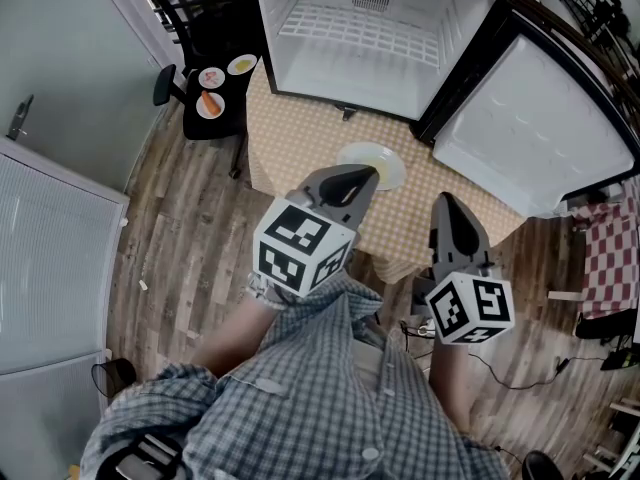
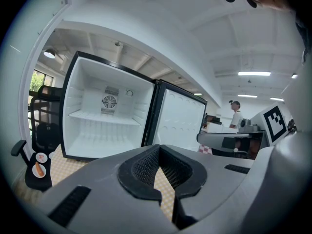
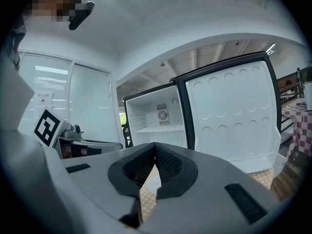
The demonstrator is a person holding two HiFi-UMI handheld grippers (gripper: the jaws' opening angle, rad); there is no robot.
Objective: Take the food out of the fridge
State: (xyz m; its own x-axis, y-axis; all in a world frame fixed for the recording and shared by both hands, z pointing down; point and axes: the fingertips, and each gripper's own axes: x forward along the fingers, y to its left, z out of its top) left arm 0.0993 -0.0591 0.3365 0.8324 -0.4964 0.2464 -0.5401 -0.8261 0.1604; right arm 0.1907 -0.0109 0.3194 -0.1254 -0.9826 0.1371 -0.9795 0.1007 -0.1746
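Note:
The small white fridge point(image 1: 360, 38) stands open on a table with a yellow checked cloth point(image 1: 300, 138); its shelf and floor are bare, and its door point(image 1: 530, 128) swings out to the right. A pale plate point(image 1: 385, 168) lies on the cloth in front of it. Three small plates of food point(image 1: 211, 93) sit on a black chair point(image 1: 215, 123) left of the table. My left gripper point(image 1: 362, 175) is shut and empty, its tip over the pale plate's near edge. My right gripper point(image 1: 445, 203) hovers shut and empty near the table's front edge. In the left gripper view the fridge point(image 2: 107, 116) is ahead.
A white cabinet point(image 1: 50, 268) stands at the left on the wood floor. A red checked cloth point(image 1: 610, 258) and cables point(image 1: 520, 368) are at the right. A person point(image 2: 236, 113) stands far off behind a counter.

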